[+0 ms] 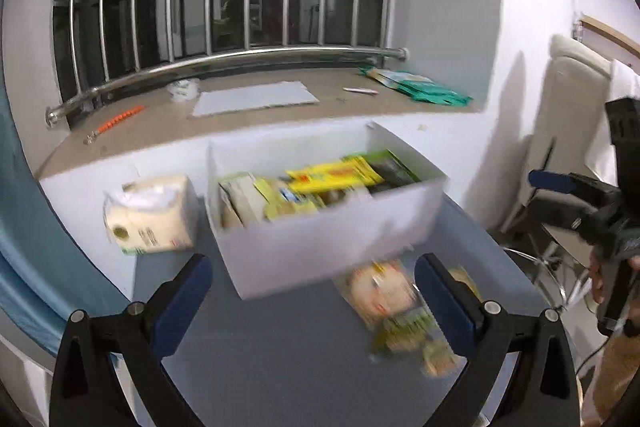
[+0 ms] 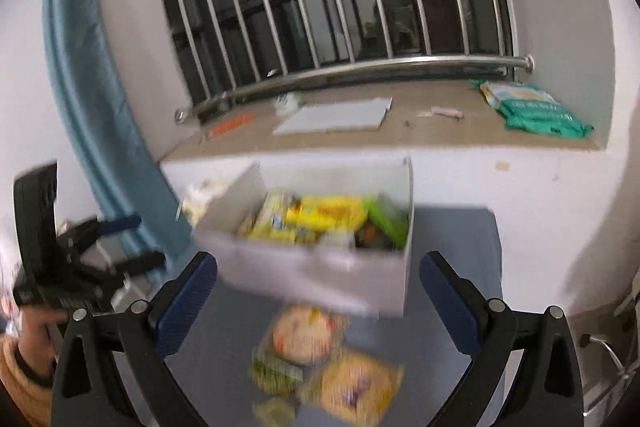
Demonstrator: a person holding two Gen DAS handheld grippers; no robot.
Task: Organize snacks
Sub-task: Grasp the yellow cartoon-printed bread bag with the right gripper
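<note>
A white box (image 1: 320, 243) stands on the grey table (image 1: 260, 347), filled with yellow and green snack packs (image 1: 332, 179). Loose snack packets (image 1: 392, 303) lie on the table in front of it. My left gripper (image 1: 312, 299) is open and empty, above the table before the box. In the right wrist view the box (image 2: 304, 275), its snacks (image 2: 320, 219) and the loose packets (image 2: 320, 359) show too. My right gripper (image 2: 318, 299) is open and empty, above the packets. Each gripper shows at the edge of the other's view, the right one (image 1: 580, 203) and the left one (image 2: 112, 243).
A tissue pack (image 1: 148, 215) lies left of the box. The window sill (image 1: 260, 115) behind holds a grey sheet (image 1: 252, 99), green packs (image 1: 420, 83) and an orange item (image 1: 120, 119). A blue curtain (image 2: 88, 99) hangs left. A chair (image 1: 568, 131) stands right.
</note>
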